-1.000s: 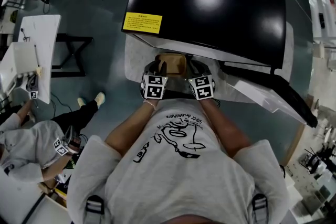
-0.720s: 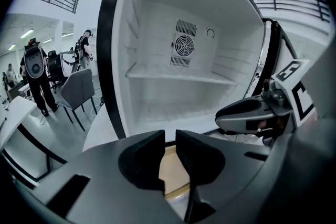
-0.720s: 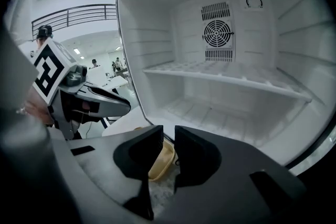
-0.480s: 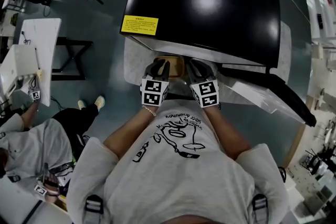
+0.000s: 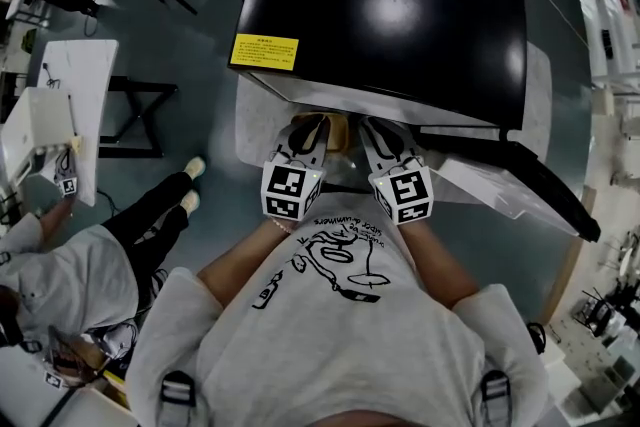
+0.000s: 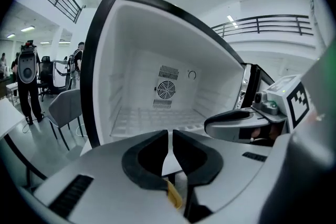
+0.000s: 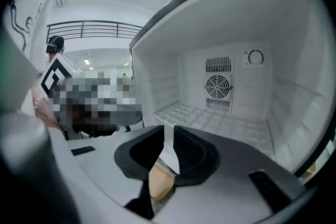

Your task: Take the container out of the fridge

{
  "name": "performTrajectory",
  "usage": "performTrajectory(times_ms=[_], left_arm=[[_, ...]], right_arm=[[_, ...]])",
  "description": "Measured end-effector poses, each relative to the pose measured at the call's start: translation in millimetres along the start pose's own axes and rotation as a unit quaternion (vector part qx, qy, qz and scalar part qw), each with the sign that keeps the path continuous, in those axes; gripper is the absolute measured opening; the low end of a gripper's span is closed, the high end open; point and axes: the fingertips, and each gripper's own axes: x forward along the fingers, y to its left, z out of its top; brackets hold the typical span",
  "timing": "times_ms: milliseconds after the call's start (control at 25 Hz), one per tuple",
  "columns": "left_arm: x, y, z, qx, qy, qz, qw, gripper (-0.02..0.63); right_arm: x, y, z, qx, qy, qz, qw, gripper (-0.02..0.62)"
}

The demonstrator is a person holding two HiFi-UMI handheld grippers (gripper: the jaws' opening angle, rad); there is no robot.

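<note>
The black fridge (image 5: 390, 5) stands open in front of me, and its white inside (image 6: 157, 113) with a fan grille at the back holds nothing I can see. A tan container (image 5: 335, 128) hangs just outside the opening, between my two grippers. My left gripper (image 5: 308, 130) pinches its left rim; a yellowish edge (image 6: 173, 194) shows between the nearly closed jaws (image 6: 170, 136). My right gripper (image 5: 373, 133) grips the right side, with the tan corner (image 7: 159, 182) between its jaws (image 7: 169, 134). Both pairs of jaws have just been closing on it.
The fridge door (image 5: 520, 180) swings out to the right. A yellow label (image 5: 264, 51) sits on the fridge's front left corner. At left are a white table (image 5: 75, 75), a black stand (image 5: 135, 105) and a seated person in grey (image 5: 60, 285). A grey chair (image 6: 65, 107) stands left of the fridge.
Both grippers have risen with the container and drawn back from the fridge opening toward me. The person at lower left has shifted their legs.
</note>
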Motion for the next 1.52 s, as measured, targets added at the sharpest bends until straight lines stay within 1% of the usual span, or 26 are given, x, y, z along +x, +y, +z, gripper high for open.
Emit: performTrajectory(times_ms=[120,320,720,920,1080,1120,1240,1440,1520], left_arm=[[-6.9,-7.2,16.8,0.007,-0.018,-0.009,0.9998,0.035],[-19.6,-20.1,45.1,0.012,-0.047,-0.025,0.9985,0.028],[-43.0,-44.0,94.4,0.031,-0.099,-0.060,0.9927,0.017],[-53.1,-58.0,111.8,0.047,-0.118,-0.083,0.9884,0.017],[-58.0,-64.4,123.8,0.049,-0.115,-0.085,0.9884,0.017],[-59.7,-67.4,126.7,0.047,-0.120,-0.090,0.9876,0.017],[-65.9,-76.8,138.1,0.039,-0.154,-0.107,0.9814,0.017],[-73.6,-86.9,149.0,0.049,-0.164,-0.119,0.9781,0.017],[-75.2,-90.1,150.6,0.050,-0.165,-0.120,0.9775,0.017]], right_arm=[[-9.7,1.9,15.8,0.005,-0.013,0.005,1.000,0.071],[-25.8,7.4,40.4,-0.003,-0.034,0.010,0.999,0.064],[-54.1,21.3,78.9,-0.022,-0.064,0.028,0.997,0.061],[-66.5,28.4,93.5,-0.022,-0.076,0.038,0.996,0.058],[-76.5,29.3,103.6,-0.021,-0.087,0.036,0.995,0.057],[-79.2,29.7,105.9,-0.022,-0.089,0.036,0.995,0.057],[-85.8,32.3,111.9,-0.019,-0.094,0.040,0.995,0.055],[-98.8,34.2,123.3,-0.025,-0.106,0.038,0.993,0.049],[-102.7,33.2,131.1,-0.029,-0.122,0.032,0.992,0.048]])
